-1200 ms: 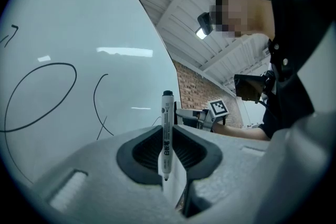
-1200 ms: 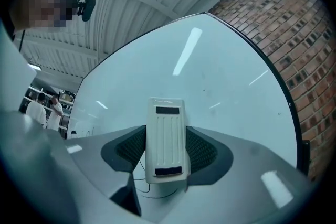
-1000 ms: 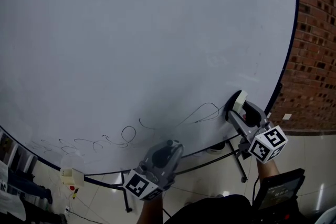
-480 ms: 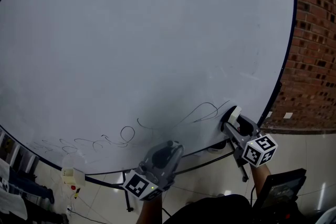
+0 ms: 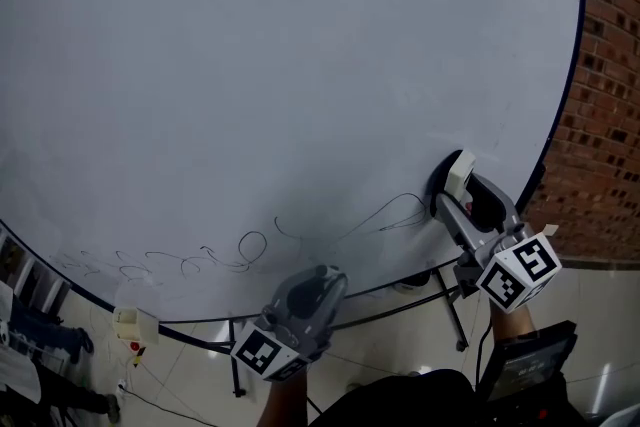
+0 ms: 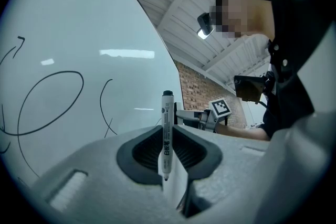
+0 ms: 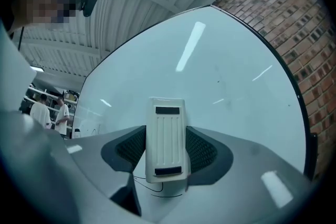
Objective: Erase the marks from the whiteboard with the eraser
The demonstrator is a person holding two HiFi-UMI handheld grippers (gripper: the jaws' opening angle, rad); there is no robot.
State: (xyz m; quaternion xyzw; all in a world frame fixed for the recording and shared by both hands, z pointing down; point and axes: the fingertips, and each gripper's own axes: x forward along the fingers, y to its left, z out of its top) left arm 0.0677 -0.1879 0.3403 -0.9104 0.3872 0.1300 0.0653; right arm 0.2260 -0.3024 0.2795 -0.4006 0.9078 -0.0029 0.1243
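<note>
The white, ribbed plastic-backed eraser (image 5: 458,173) sits low on the right side of the big white whiteboard (image 5: 300,65), close to its dark edge, and seems to lie against the surface, though I cannot be sure the felt touches. The right gripper (image 5: 452,189) has its jaws clenched on the eraser's two long sides, and its own view shows the eraser (image 7: 166,139) upright between them. Just left of it begin the marks (image 5: 392,212), thin black looping lines that straggle leftward along the lower part of the board, growing fainter toward the far left.

The left gripper (image 5: 320,281) hangs below the board's bottom edge, jaws closed on a slim white marker pen with a black cap (image 6: 166,131). A red brick wall (image 5: 605,115) stands to the right.

To do the wipe well, I'd say keep the felt face flat and pressed evenly, sweep left through the nearest loop in overlapping strokes, follow the line of scribbles, and hold the marker clear of the board.
</note>
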